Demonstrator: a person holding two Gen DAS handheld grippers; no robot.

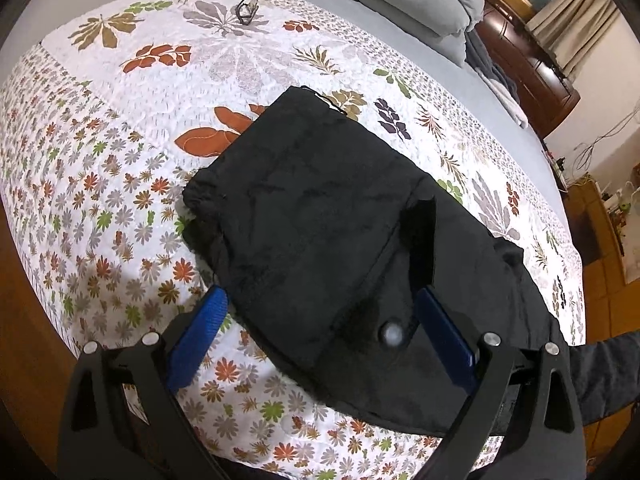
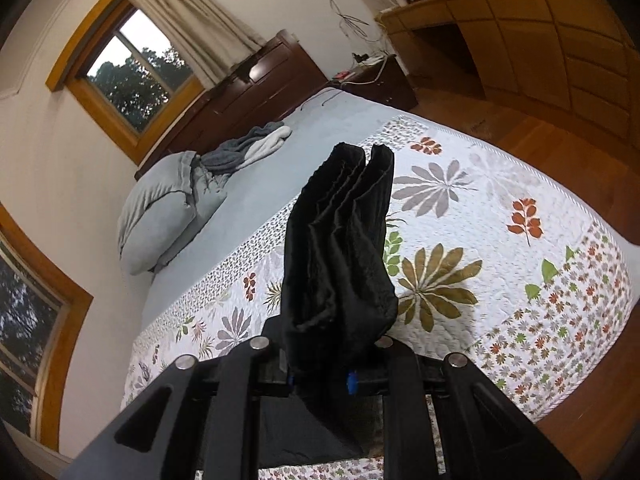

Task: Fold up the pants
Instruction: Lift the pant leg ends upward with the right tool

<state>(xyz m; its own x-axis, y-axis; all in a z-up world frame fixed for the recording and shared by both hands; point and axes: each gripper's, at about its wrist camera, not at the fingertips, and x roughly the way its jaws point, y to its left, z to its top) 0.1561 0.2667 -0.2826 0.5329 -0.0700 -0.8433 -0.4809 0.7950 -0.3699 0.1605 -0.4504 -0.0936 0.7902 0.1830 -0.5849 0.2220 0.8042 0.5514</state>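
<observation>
Black fabric is the whole matter here: the pants (image 1: 344,240) lie on the flowered quilt (image 1: 120,184) of the bed, already doubled into a thick dark slab, with one end raised off the quilt in the right tongs (image 2: 320,380). Those tongs are closed almost fully on a bunched stack of layers, which stands up from the jaws in pleats above the quilt. The left tongs (image 1: 320,332) stand wide open, one blue pad (image 1: 200,336) over bare quilt just beside the pants, the other blue pad (image 1: 444,336) over the cloth, nothing gripped; they hover over the near part of the pants, where a pale button (image 1: 392,334) shows.

The step in hand looks like carrying the lifted end across the rest of the pants to make the next fold. To do it well, the right tongs should keep every layer pinched, since the bundle is thick and an inner layer could slip and sag. The lifted end should travel low and straight along the length of the pants, so its edges land square on the part lying on the quilt. The left tongs would serve best pressed down on the pants at the intended crease, holding them so they do not drag across the quilt. A pair of glasses (image 1: 247,9) lies far beyond the pants, well out of the way.
</observation>
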